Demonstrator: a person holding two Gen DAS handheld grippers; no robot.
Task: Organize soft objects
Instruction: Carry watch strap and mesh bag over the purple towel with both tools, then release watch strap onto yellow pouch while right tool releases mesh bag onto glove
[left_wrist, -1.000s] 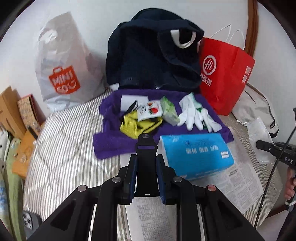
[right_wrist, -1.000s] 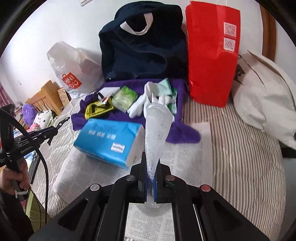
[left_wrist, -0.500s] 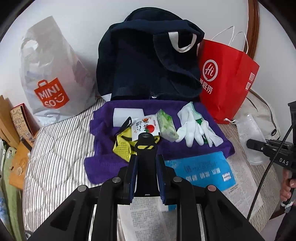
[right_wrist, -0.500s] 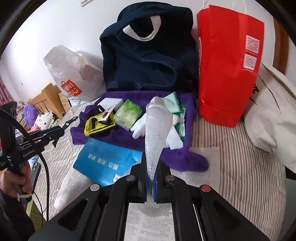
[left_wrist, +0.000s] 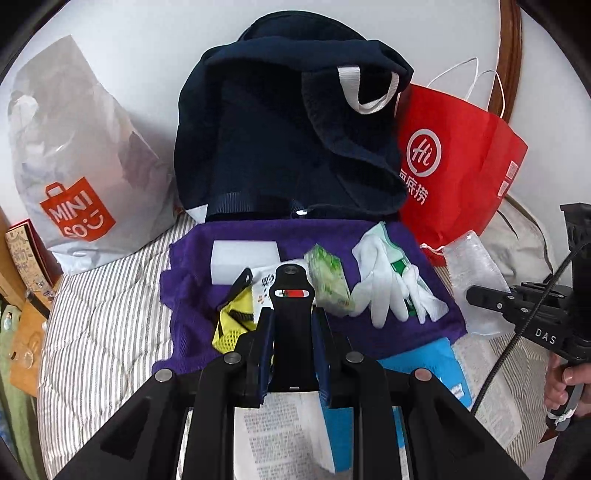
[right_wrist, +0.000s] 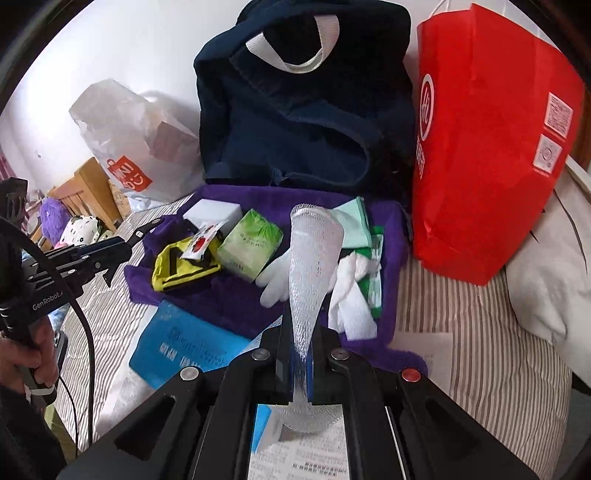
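Both tongs have slid closer to the purple towel (right_wrist: 229, 306). Right gripper (right_wrist: 300, 365) is pinching the clear mesh sleeve (right_wrist: 314, 258), left gripper (left_wrist: 291, 314) is clamped on a black clip. That floppy sleeve could snag the white gloves (right_wrist: 351, 291) underneath.

A red paper bag (left_wrist: 461, 173) with white cord handles stands ahead and to the right of the gripper, beside a curved wooden frame (left_wrist: 511, 55). Far left, a white plastic shopping bag (left_wrist: 74, 155) with an orange logo leans on the wall. Printed newspaper (left_wrist: 273, 439) lies directly beneath the gripper on the striped bedcover (left_wrist: 99, 332).
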